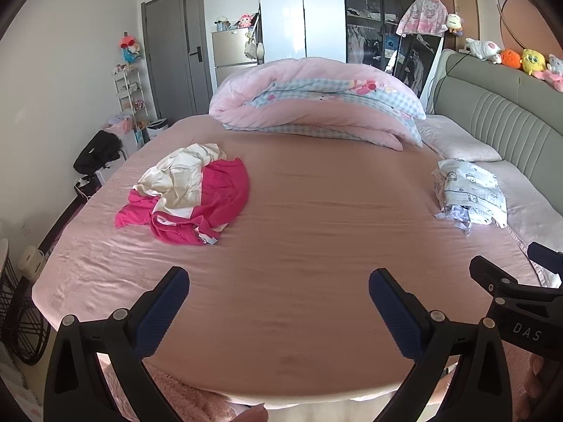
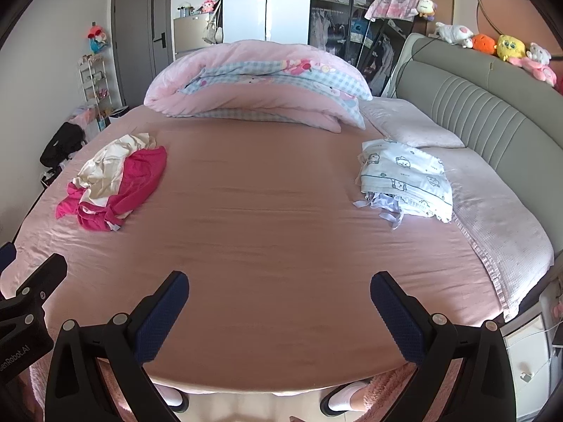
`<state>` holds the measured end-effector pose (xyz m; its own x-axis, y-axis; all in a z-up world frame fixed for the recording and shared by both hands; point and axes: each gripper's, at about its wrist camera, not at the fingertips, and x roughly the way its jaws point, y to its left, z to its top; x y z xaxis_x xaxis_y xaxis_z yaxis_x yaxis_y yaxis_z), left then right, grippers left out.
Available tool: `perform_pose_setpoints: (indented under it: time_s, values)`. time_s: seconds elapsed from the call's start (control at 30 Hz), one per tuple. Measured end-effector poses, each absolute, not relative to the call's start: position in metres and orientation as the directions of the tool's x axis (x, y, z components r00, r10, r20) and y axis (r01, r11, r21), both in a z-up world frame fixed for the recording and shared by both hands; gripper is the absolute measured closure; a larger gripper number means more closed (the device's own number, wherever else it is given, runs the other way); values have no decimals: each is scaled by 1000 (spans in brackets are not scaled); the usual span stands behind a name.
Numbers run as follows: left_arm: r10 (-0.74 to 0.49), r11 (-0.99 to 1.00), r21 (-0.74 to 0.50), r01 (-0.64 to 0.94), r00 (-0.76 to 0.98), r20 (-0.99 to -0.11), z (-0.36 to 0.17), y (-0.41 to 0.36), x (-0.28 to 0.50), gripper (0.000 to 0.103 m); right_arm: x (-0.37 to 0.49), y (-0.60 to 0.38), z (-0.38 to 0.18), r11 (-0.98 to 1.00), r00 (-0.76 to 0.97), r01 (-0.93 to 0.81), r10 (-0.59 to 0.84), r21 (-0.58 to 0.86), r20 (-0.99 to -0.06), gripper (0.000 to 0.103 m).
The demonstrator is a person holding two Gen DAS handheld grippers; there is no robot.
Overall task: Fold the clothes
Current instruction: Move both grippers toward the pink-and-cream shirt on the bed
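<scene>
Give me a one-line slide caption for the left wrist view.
Open left tongs hover above the pink bed, crumpled magenta-and-cream clothes ahead left, folded printed stack right.

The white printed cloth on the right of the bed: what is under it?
From under the white printed cloth, pale lilac straps and folded white fabric stick out at its near edge. How many garments lie beneath is hidden; the pink bedsheet carries the pile.
</scene>
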<state>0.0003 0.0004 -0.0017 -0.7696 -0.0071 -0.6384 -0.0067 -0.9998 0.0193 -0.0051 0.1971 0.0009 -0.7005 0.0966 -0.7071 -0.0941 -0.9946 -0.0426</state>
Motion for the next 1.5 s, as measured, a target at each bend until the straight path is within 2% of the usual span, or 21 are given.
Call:
perform_pose_setpoints:
  time_s: [0.17,0.27,0.5,0.67,0.83,1.03,1.17,1.33,1.5]
  values:
    - [8,-999,22,-29,-766,-642,-6,1,1,0,-9,187,3,-990,-700,-84,137,-110,-701,0]
    - [-17,-999,39,-10,-759,-651,-7,1,0,0,3,196,14,-998,-752,-38,62,-51,-656,0]
    - [-21,-1000,13,17,-778,-627,8,-15,4,0,15,197,45,-996,-799,11,47,-92,-600,0]
    - [38,-999,-42,-15,-780,-625,8,-23,4,0,9,220,39,-1000,-778,11,-22,21,-628,0]
    - [30,-998,-61,9,-794,-607,7,-30,4,0,1,210,37,-999,-787,-7,38,-53,-616,0]
    - [38,-994,-103,33,-787,-616,8,-52,-19,0,-31,184,30,-997,-746,81,-59,-1,-663,0]
    - [4,-994,-90,64,-792,-611,11,-73,-34,0,-54,159,27,-986,-721,166,-140,27,-679,0]
    - [-73,-985,-80,153,-789,-610,11,-112,-47,0,-81,121,21,-970,-702,244,-167,-12,-693,0]
    - [-148,-965,-71,252,-748,-647,-7,-156,-61,0,-111,90,5,-958,-655,285,-208,18,-726,0]
